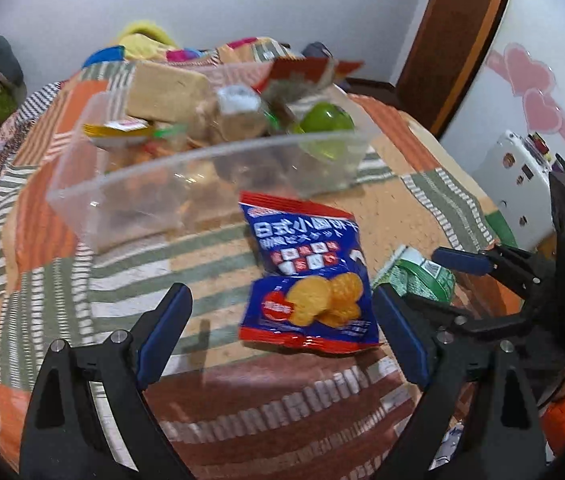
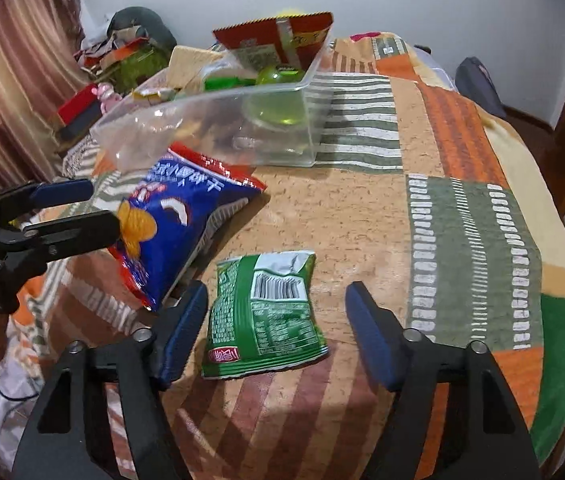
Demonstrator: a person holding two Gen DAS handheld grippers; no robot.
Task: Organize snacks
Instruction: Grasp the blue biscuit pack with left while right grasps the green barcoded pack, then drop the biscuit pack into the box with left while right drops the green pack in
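Biscuit packet [image 1: 306, 272], blue with red ends, is one of two snacks not yet in the clear plastic bin [image 1: 202, 168]. It lies just in front of the bin's near wall on the patchwork bedspread [image 1: 210, 420]. Its long axis runs from the bin toward the left claw [image 1: 282, 332], the printed title end nearest the bin and the pictured biscuits nearest the claw; in the right wrist view one side of it looks lifted off the cloth.

Beside it, farther from the bin, the green packet [image 2: 264, 316] lies flat, back side and barcode up. Its long axis also runs roughly toward the bin, the crimped silver end pointing that way.

Inside the bin several snacks already sit: a tan wafer block [image 1: 166, 88], a red bag [image 2: 278, 44] standing at the far end, a green jelly cup [image 1: 326, 128] and small wrappers. So the job looks well advanced, with these two packets left.

The left claw is spread wide and empty, framing the biscuit packet. The right claw [image 2: 276, 328] is likewise spread and empty, straddling the green packet without touching it, as far as I can tell.
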